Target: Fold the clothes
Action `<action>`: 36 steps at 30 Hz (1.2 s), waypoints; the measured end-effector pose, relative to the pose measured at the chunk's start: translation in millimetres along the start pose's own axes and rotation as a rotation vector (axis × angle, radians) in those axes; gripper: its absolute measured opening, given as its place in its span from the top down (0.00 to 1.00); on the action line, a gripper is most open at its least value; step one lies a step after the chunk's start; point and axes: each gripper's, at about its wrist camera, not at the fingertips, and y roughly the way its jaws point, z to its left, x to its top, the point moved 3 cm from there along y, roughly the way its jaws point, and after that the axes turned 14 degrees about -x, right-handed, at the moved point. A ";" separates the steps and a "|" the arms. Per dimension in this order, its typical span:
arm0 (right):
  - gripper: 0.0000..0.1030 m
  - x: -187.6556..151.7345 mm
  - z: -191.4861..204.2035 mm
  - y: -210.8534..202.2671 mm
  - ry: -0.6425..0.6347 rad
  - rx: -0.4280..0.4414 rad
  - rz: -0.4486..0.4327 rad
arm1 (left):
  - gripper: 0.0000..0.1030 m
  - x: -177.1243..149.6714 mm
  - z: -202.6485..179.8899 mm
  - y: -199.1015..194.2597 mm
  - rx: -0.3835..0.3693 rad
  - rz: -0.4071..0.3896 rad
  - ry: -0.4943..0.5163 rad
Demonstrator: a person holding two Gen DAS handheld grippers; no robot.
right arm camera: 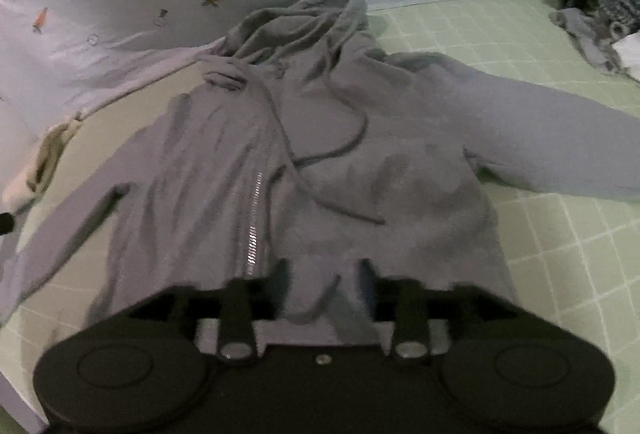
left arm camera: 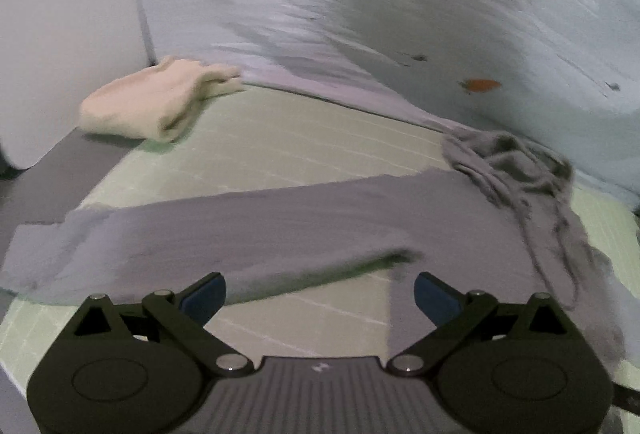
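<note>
Grey zip hoodie (right arm camera: 320, 154) spread on the green checked sheet (right arm camera: 540, 254).
Left gripper (left arm camera: 320, 294) released above a sleeve; right gripper (right arm camera: 324, 274) pinches the hem, lower centre.

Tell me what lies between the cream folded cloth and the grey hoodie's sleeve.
Only bare green checked sheet separates the cream cloth from the hoodie sleeve, shown in the left wrist view.

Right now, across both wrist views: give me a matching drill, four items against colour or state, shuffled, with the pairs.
Items:
1. hoodie
2. folded cloth
3. left gripper
4. bed sheet

States:
A. green, white grid
B. open, nothing held
C. cream, near the corner
D. grey, spread flat, sleeves out

Pairs: 1-D, 2-C, 3-B, 4-A
</note>
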 end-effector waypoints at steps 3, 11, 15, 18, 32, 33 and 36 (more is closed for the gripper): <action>0.07 -0.6 5.9 0.1 -0.018 -0.038 0.000 | 0.03 0.9 28.2 -5.1 0.031 -0.009 -0.067; 0.00 -15.2 37.0 16.6 -0.178 -0.039 -0.001 | 0.03 -3.8 103.9 -15.3 0.102 -0.034 -0.285; 0.00 -8.8 41.1 30.0 -0.190 -0.088 -0.002 | 0.03 -5.3 138.6 -16.2 0.149 -0.054 -0.376; 0.00 -1.5 41.4 39.5 -0.193 -0.136 -0.009 | 0.03 -6.6 157.9 -11.2 0.170 -0.057 -0.424; 0.00 13.5 41.7 63.1 -0.150 -0.151 -0.015 | 0.12 -0.4 184.3 35.3 0.254 0.012 -0.338; 0.00 12.8 41.5 63.0 -0.146 -0.151 -0.023 | 0.15 1.9 180.7 38.6 0.253 0.021 -0.305; 0.00 10.3 41.9 62.8 -0.125 -0.161 -0.047 | 0.34 8.6 169.6 48.5 0.249 0.047 -0.203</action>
